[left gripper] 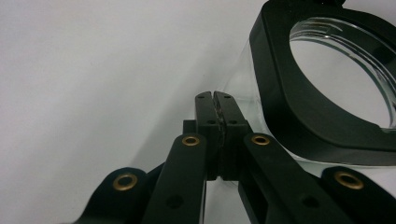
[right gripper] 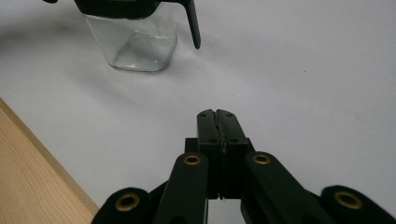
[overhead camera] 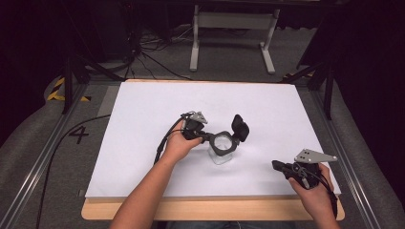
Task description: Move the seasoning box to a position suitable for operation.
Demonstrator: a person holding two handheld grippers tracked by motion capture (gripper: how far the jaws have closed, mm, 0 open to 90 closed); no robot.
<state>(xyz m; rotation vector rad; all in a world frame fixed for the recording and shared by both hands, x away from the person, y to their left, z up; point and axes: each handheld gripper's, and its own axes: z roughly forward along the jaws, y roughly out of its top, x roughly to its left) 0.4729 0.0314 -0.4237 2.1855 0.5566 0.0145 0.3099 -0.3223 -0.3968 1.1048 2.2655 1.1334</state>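
Clear glass jar (overhead camera: 221,151) with a black collar and flipped-open lid (overhead camera: 240,127) stands mid-frame on the white mat (overhead camera: 143,119). Left gripper (overhead camera: 206,137), jaws together, touches its collar. Right gripper (overhead camera: 277,165), jaws together, rests lower right, well apart.

A big white flat sheet (overhead camera: 143,105) covers most of the light brown wooden table top (overhead camera: 215,210). The wood peeks out along the near edge. In the right gripper view the wood shows as a brown corner at the bottom left.

A long grey metal rail (overhead camera: 43,157) runs down the left side of the table. Another grey metal rail (overhead camera: 353,157) runs down the right side. A black number 4 (overhead camera: 79,134) is drawn by the left rail.

Behind the table is a grey floor (overhead camera: 229,62). A white metal frame with two legs (overhead camera: 234,21) stands on it. Thin black wires (overhead camera: 153,47) lie tangled on the floor to its left. Yellow and black striped tape (overhead camera: 57,88) sits at the far left, by a thin black stand leg (overhead camera: 69,81).
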